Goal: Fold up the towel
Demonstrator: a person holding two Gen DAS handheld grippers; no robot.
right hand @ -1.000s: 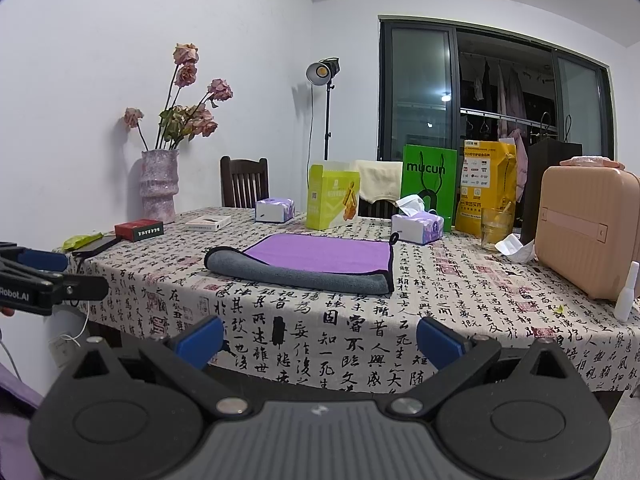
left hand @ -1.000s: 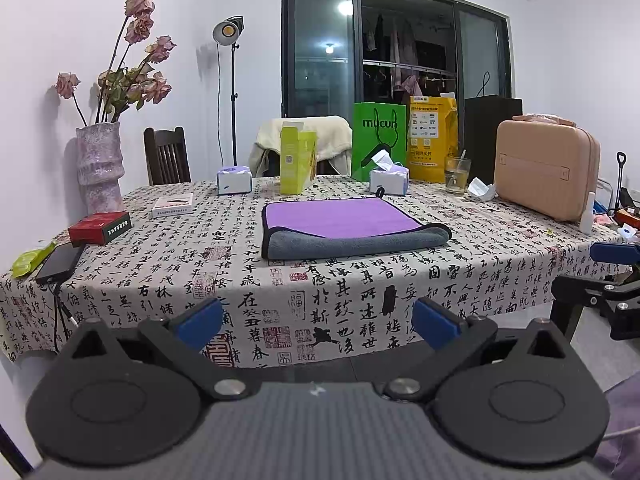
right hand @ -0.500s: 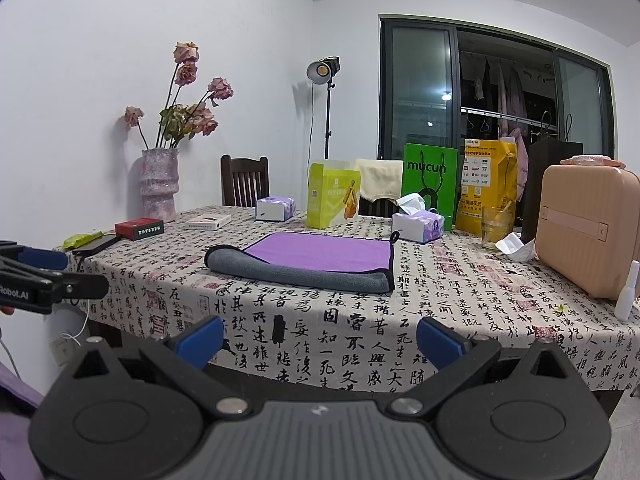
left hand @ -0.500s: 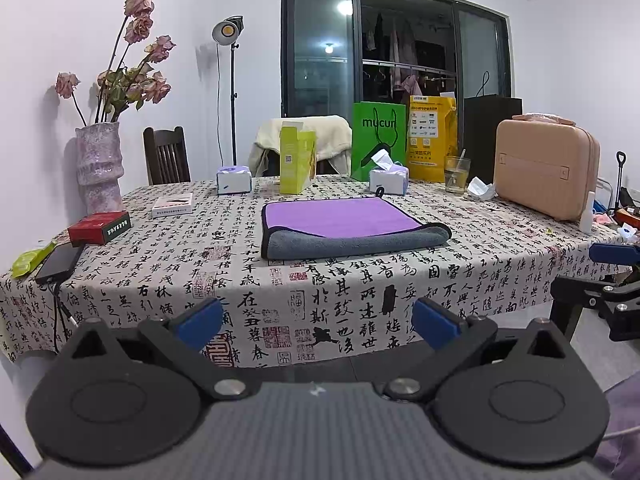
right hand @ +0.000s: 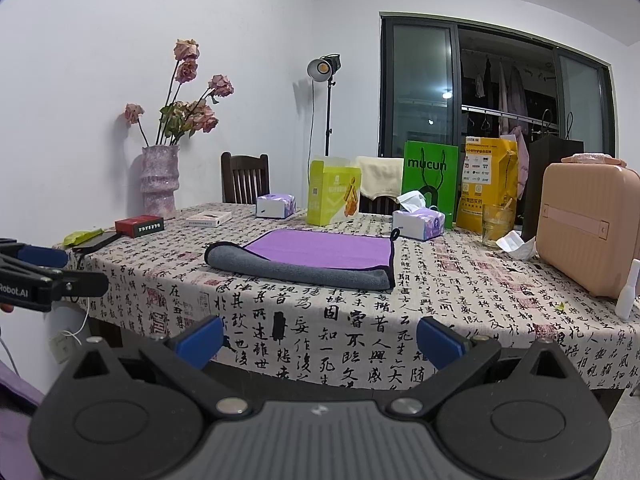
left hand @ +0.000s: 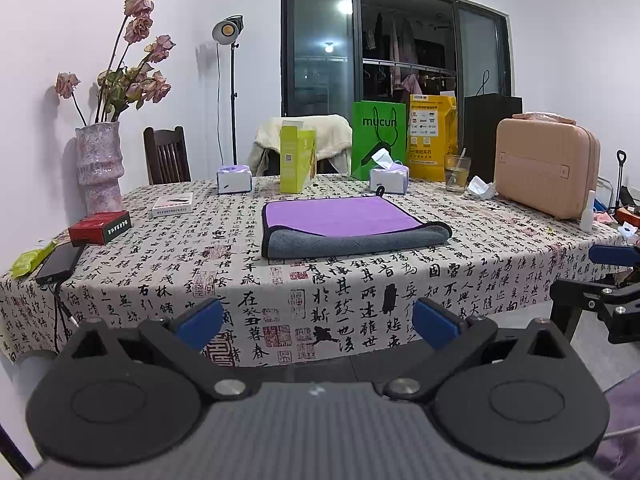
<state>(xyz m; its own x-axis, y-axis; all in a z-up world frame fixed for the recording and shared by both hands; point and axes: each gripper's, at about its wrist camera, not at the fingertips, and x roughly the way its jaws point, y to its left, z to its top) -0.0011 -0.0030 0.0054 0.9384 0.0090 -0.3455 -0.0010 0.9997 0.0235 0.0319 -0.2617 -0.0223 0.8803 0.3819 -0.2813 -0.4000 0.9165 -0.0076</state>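
Observation:
A purple towel with a grey underside (left hand: 344, 226) lies folded on the table, its grey rolled fold toward me; it also shows in the right wrist view (right hand: 316, 254). My left gripper (left hand: 318, 322) is open and empty, held off the table's near edge, well short of the towel. My right gripper (right hand: 320, 338) is open and empty, also in front of the table edge. The right gripper shows at the right edge of the left wrist view (left hand: 600, 280), and the left gripper shows at the left edge of the right wrist view (right hand: 48, 276).
The table (left hand: 160, 264) has a calligraphy-print cloth. On it are a vase of dried roses (left hand: 100, 168), a red box (left hand: 100, 227), a phone (left hand: 60, 263), tissue packs (left hand: 389, 179), a yellow-green box (left hand: 297, 160), bags (left hand: 378, 138), a glass (left hand: 457, 172) and a pink case (left hand: 546, 168).

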